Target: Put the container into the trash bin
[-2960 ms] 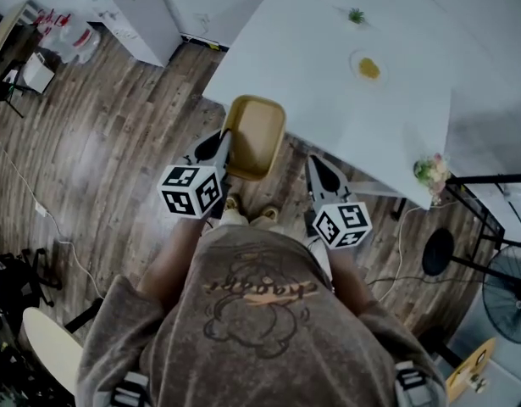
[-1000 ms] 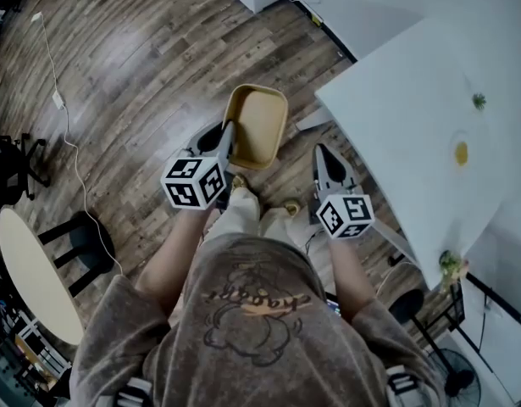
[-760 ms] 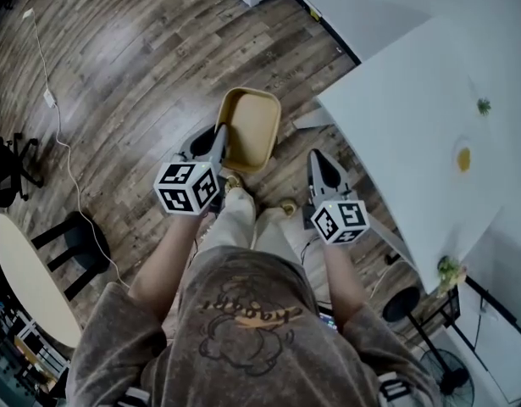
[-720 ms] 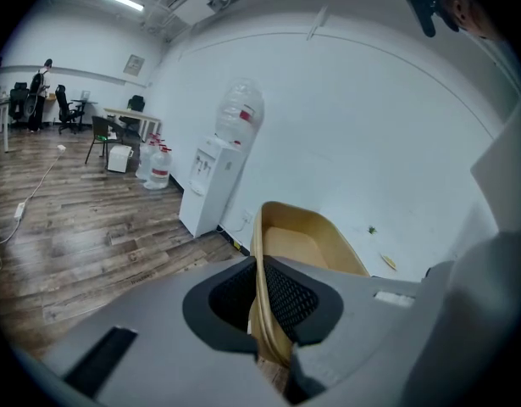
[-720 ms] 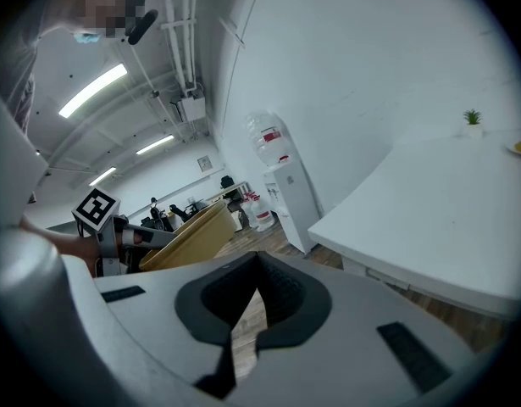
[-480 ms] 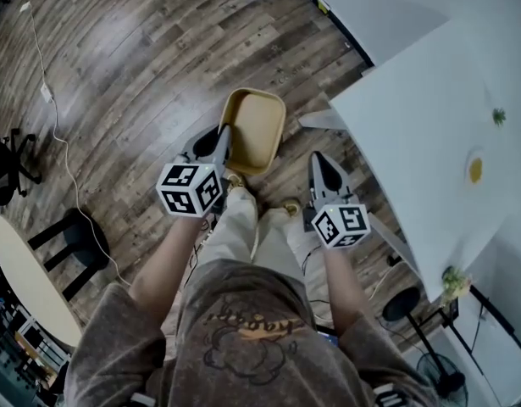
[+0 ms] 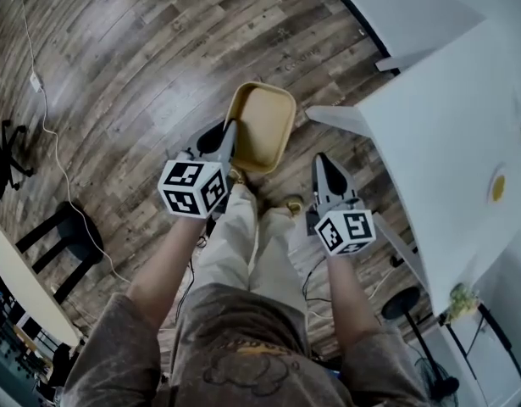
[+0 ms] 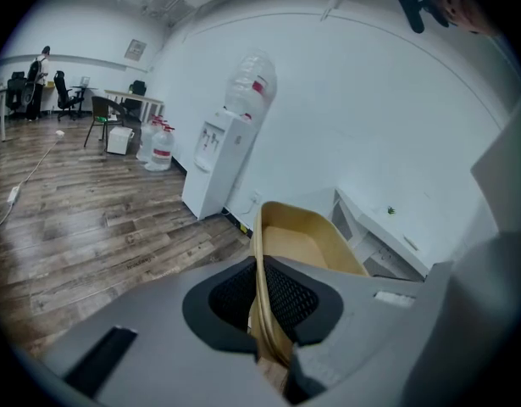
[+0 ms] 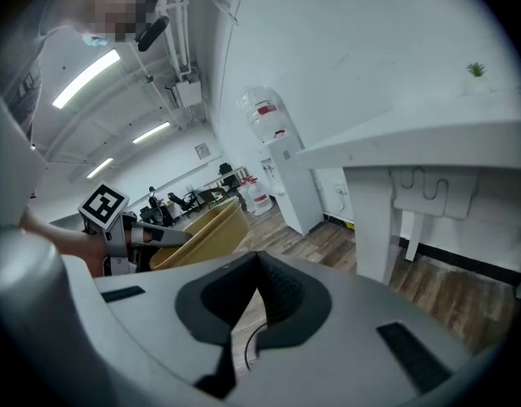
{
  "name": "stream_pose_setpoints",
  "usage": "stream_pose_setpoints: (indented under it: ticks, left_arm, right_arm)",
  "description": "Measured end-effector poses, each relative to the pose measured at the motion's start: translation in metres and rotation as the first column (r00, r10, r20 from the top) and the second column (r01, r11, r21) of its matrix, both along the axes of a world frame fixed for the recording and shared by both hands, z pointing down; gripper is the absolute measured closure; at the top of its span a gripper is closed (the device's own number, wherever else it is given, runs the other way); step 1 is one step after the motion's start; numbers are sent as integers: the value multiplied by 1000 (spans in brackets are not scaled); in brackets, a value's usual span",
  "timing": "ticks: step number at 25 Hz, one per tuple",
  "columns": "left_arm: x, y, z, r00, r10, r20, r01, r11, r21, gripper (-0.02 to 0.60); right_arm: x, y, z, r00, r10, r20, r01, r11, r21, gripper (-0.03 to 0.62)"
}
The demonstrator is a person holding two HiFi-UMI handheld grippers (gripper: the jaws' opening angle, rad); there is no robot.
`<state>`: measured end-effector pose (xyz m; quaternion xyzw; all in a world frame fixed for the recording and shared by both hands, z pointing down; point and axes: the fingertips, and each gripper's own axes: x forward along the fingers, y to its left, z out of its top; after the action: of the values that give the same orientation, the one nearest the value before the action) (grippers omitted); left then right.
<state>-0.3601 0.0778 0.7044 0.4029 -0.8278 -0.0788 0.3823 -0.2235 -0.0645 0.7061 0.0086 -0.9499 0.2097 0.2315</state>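
Note:
The tan oval container (image 7: 262,125) hangs over the wooden floor in front of the person's legs. My left gripper (image 7: 230,134) is shut on its near rim. In the left gripper view the thin rim (image 8: 265,312) runs between the black pads, and the container's hollow (image 8: 304,246) opens beyond them. My right gripper (image 7: 322,161) is held to the right of the container, apart from it, shut with nothing in it. In the right gripper view its pads meet at the tips (image 9: 258,261), and the container (image 9: 201,231) and the left gripper's marker cube (image 9: 103,206) show at the left.
A white table (image 7: 451,142) fills the right side, its leg (image 9: 408,219) close beside my right gripper. A water dispenser (image 8: 224,155) stands against the white wall ahead. A cable (image 7: 48,134) and a black stool (image 7: 69,227) lie on the floor at the left.
Both grippers have come down with the container still held in the left one. The table has slid toward the right edge of the head view as the person moved off.

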Motion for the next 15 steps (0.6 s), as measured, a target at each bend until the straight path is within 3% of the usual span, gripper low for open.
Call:
stream_pose_setpoints:
  ticks: [15]
  left_arm:
    - [10,10,139,998,51,-32,-53,998,-40,563]
  right_arm:
    - [7,22,135,998,-21,-55,19,999,-28,592]
